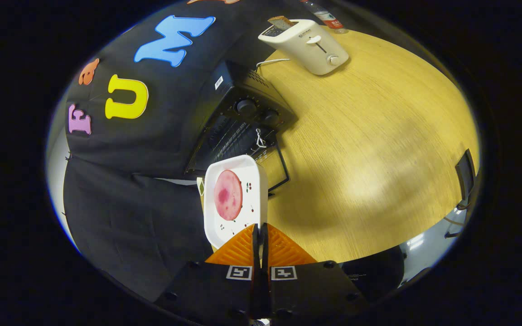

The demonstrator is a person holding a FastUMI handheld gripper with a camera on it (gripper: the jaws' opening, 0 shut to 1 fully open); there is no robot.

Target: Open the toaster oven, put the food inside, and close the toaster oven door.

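Note:
My gripper (259, 228) has its orange fingers (238, 249) pressed together on the near rim of a white square plate (256, 181), which hangs in the air. On the plate lies a round pink slice of meat (228, 194). Just beyond the plate stands the black toaster oven (243, 117), seen tilted, with its glass door (277, 167) swung open and down. A small white clip or cord (259, 138) hangs at the door's handle. The oven's inside looks dark, with a rack faintly visible.
The oven stands on a round wooden table (369, 136). A white pop-up toaster (308, 43) with a slice of bread (280, 21) stands farther back, a bottle (329, 18) behind it. A dark chair (465, 174) shows past the table's edge.

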